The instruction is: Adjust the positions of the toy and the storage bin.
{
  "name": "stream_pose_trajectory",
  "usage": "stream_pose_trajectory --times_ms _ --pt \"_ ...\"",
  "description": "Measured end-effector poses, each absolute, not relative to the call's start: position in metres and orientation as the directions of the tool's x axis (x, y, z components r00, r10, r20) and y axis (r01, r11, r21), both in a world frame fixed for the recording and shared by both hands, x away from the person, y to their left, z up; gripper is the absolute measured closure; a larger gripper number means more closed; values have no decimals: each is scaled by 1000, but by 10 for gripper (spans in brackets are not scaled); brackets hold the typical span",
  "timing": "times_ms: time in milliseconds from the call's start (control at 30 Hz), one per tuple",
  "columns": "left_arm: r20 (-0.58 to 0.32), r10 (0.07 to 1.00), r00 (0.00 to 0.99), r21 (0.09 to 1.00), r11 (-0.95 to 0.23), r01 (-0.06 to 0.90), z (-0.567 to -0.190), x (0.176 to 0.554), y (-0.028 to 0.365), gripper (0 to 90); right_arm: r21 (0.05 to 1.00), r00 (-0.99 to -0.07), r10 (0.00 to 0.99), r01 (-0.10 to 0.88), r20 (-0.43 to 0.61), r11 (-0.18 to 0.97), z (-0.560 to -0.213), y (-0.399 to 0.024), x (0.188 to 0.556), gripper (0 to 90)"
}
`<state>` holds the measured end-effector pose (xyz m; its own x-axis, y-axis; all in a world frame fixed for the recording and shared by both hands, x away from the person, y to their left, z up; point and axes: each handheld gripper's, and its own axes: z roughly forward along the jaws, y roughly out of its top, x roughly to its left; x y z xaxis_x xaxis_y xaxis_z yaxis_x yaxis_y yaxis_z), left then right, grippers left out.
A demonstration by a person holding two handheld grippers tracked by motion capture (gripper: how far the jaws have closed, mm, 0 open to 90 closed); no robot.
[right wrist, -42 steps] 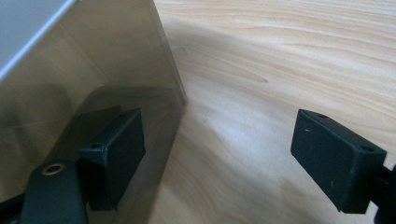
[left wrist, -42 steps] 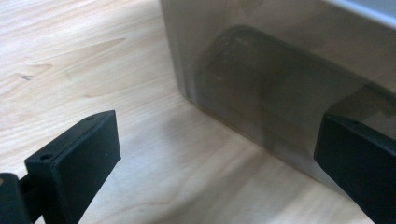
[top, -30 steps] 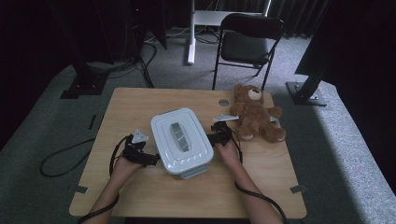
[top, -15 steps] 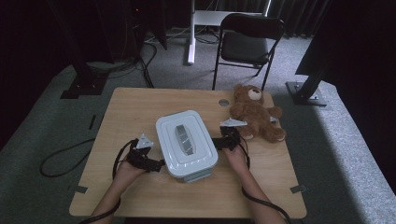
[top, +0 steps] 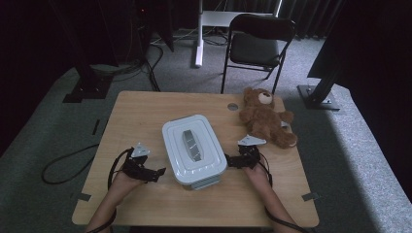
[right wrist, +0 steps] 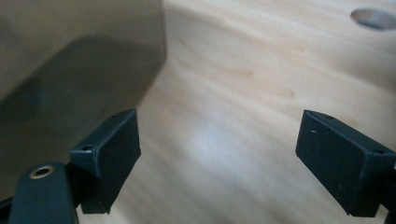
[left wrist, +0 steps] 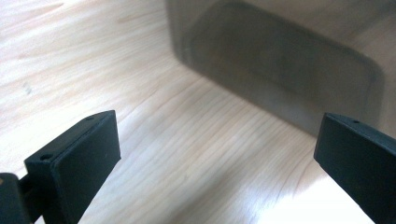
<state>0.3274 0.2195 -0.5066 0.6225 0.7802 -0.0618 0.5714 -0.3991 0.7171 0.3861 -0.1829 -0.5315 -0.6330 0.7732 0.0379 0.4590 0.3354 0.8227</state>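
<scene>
Two grippers flank the white lidded box (top: 193, 149) mid-table, left gripper (top: 154, 173) and right gripper (top: 229, 160), both w/ jaws wide open, nothing between them; the right's jaws have just been opening. Box sits between them, long axis running away from the person. Right looks closer, prob nearly touching the side; left is just off the front corner.

White lidded box (top: 193, 148); upright; closed; mid-table
</scene>
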Motion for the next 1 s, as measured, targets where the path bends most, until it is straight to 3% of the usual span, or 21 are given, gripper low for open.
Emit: stream_pose_trajectory --times_ms 567,1000 --pt "-65 838 542 739 -325 591 -477 302 257 11 805 -551 834 512 40 300 -550 -252 344 130" --pt "-63 774 630 786 -351 510 -438 296 232 11 773 -518 855 551 22 314 -558 -283 326 130"
